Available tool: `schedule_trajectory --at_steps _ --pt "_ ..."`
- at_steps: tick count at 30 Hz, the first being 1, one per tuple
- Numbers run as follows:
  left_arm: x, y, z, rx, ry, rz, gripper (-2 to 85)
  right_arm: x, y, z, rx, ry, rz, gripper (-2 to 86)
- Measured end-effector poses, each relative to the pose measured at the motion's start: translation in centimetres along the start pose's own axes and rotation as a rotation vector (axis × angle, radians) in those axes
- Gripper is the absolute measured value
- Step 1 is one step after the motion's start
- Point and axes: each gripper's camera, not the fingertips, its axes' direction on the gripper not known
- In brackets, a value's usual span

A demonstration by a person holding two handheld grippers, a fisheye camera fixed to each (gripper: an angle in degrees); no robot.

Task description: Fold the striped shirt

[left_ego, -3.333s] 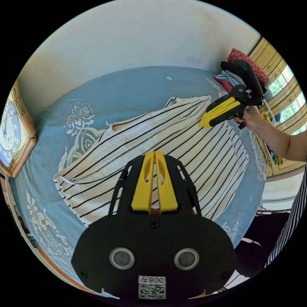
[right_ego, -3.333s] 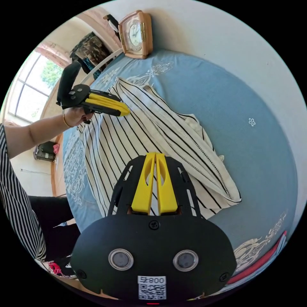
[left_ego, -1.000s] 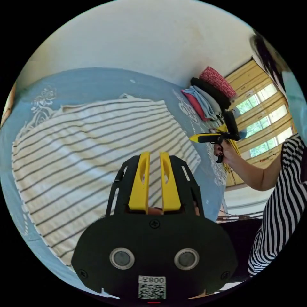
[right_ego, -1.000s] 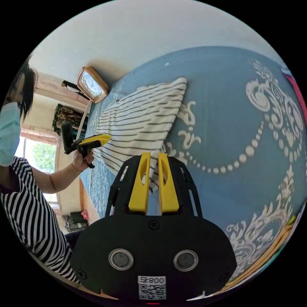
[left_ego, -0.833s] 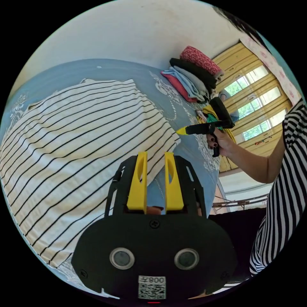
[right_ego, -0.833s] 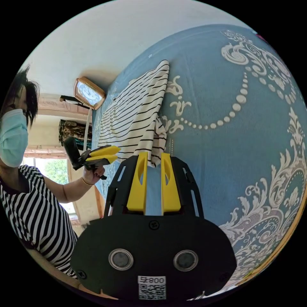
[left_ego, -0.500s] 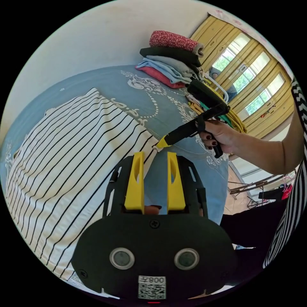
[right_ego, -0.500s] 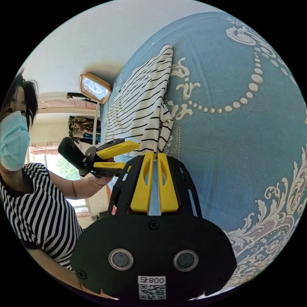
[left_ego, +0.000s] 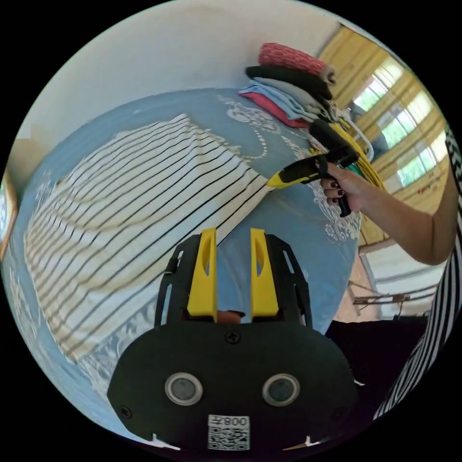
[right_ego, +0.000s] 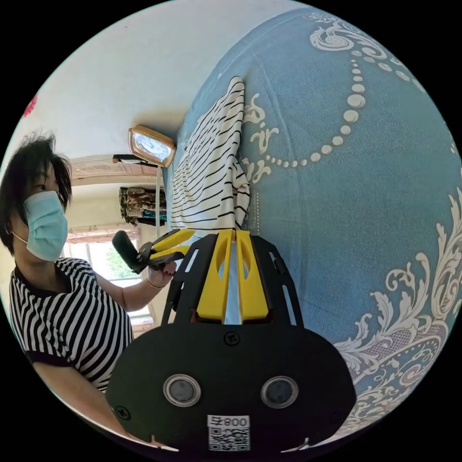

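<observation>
Since the earlier frames the right gripper's jaws, then parted short of the cloth, have closed on a corner of the striped shirt, while the left gripper's jaws have widened and hold nothing. Left gripper view: the left gripper hangs over bare blue bed cover with its jaws well apart and empty, near the shirt's nearer edge; the shirt lies spread on the bed, and the right gripper shows at its far corner, jaws together on the cloth. A stack of folded clothes sits beyond, by the wall. Right gripper view: the right gripper pinches the shirt corner between its closed jaws, the cloth bunching there; the left gripper hovers just beside the shirt's edge with jaws parted. A clock stands at the bed's far end. Judgement: the corner-gathering step is half made; next the left gripper must close on its own corner before any lift.
</observation>
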Motion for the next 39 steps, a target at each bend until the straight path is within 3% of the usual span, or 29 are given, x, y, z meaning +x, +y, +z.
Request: schedule_trajectory --at_steps 4,8,10,14,17,23,26,33,39 --pt "-7.7 7.7 -3.5 -0.03 -0.016 -0.491 11.1 1.0 0.7 -0.5 0.006 -0.03 0.023 1.3" --pt "-13.8 16.4 -7.4 0.183 -0.009 -0.956 11.5 1.2 0.8 -0.6 -0.021 -0.005 0.024 1.3" --pt "-15.0 18.4 -7.5 0.223 -0.026 -1.04 11.5 1.1 0.7 -0.6 -0.034 0.01 0.021 1.3" --pt "-16.7 19.3 -4.5 0.284 0.146 -1.044 8.6 0.9 0.4 -0.6 -0.061 0.044 0.01 1.2" --pt "-16.7 19.2 -3.2 0.269 0.163 -1.049 4.6 0.7 0.3 -0.7 -0.08 0.074 0.002 1.2" --pt "-16.0 20.8 -4.3 0.343 0.19 -1.027 3.7 1.1 0.1 -0.8 -0.099 0.096 -0.008 1.2" --pt "-16.1 20.9 -2.2 0.287 0.228 -1.055 4.4 1.5 0.0 -0.5 -0.094 0.079 -0.001 1.3" --pt "-11.5 20.1 -2.4 0.284 0.041 -1.053 5.4 2.3 -0.2 -0.5 -0.068 0.031 0.023 1.4" --pt "-2.3 8.3 2.7 0.107 0.131 -0.413 4.8 2.3 -0.7 -0.1 -0.045 0.001 0.028 1.4"
